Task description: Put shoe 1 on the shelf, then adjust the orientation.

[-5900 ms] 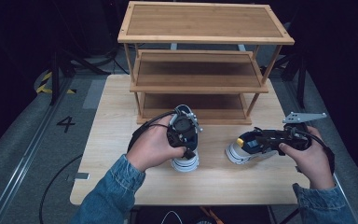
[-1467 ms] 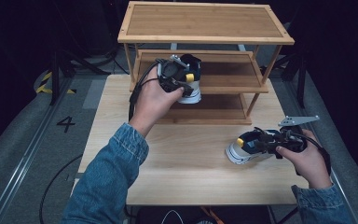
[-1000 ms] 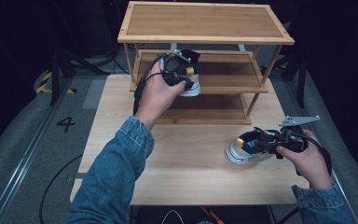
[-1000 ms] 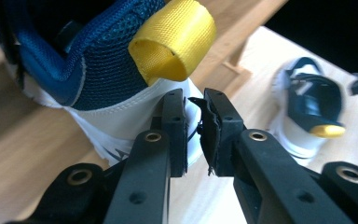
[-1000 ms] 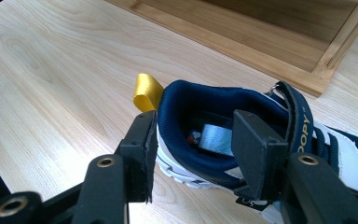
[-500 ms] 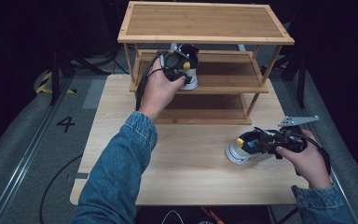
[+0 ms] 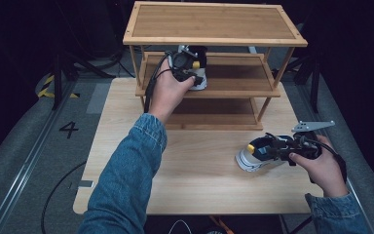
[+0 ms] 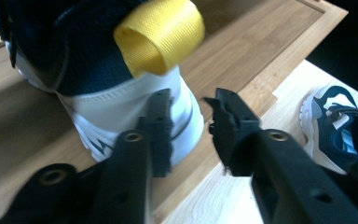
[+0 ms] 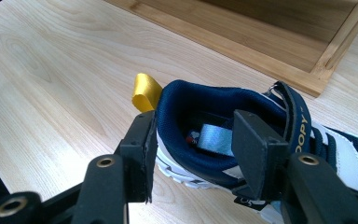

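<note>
From the high view, the left gripper (image 7: 189,66) is stretched out over the middle shelf (image 7: 233,80) of the wooden rack (image 7: 214,22), with a navy and white shoe (image 7: 198,78) standing on that shelf directly under and ahead of its jaws; whether the jaws touch it cannot be told from here. The right gripper (image 7: 277,148) rests low over the table (image 7: 195,161), near the person's body, at the heel of the second shoe (image 7: 253,157), whose long axis runs away from the jaws toward the table's middle. In the left gripper view the jaws stand apart, with a clear gap between them; the shelf shoe's white heel (image 8: 135,116) lies just behind the left-hand jaw and its yellow pull loop (image 8: 161,35) sits above the tips, so nothing is clamped. The second shoe (image 8: 340,126) shows far off to the right, on the table. In the right gripper view the jaws straddle the second shoe's padded navy heel collar (image 9: 205,100), one outside the heel, one inside the opening, its yellow loop (image 9: 147,93) just beyond the outer jaw; whether they press it cannot be told. The right hand is plainly nearer this shoe, and the rack lies straight ahead of it.
</note>
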